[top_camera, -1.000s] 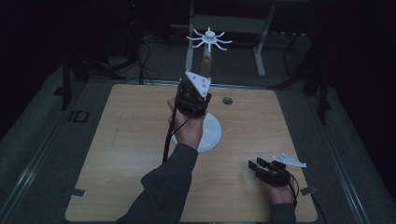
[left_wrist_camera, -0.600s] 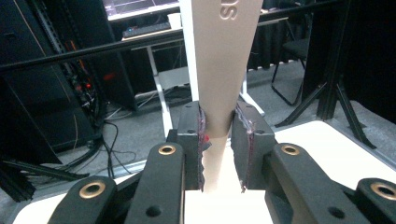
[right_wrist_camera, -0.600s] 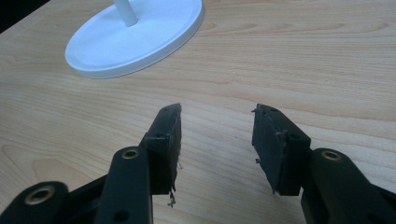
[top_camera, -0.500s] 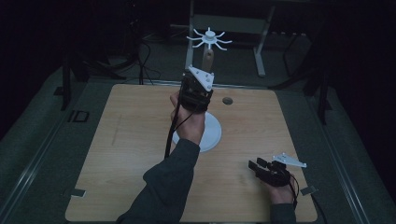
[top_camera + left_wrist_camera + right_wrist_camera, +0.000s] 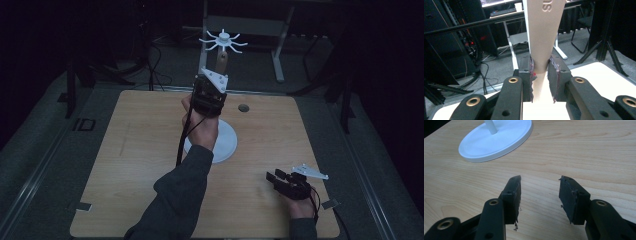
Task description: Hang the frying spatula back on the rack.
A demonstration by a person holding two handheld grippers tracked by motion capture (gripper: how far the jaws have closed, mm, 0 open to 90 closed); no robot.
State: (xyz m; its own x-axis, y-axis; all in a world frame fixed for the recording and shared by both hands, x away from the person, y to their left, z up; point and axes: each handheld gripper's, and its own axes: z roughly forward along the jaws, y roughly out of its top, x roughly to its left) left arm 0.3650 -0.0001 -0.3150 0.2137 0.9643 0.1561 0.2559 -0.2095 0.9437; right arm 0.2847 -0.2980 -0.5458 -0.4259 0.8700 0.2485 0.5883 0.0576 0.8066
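Clamping tan wooden post [image 5: 544,37] w/ my left gripper [image 5: 543,80]; right gripper [image 5: 539,195] jaws apart, nothing between, over light wooden table [image 5: 599,150].

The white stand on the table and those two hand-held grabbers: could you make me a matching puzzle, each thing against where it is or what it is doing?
Things:
1. left gripper
2. right gripper
3. round white base
4. small dark hole

States:
A. open, low over bare wood
B. flat on the table, mid-board
C. shut on the beige handle
D. in the tabletop near its far edge

Pairs: 1-C, 2-A, 3-B, 4-D
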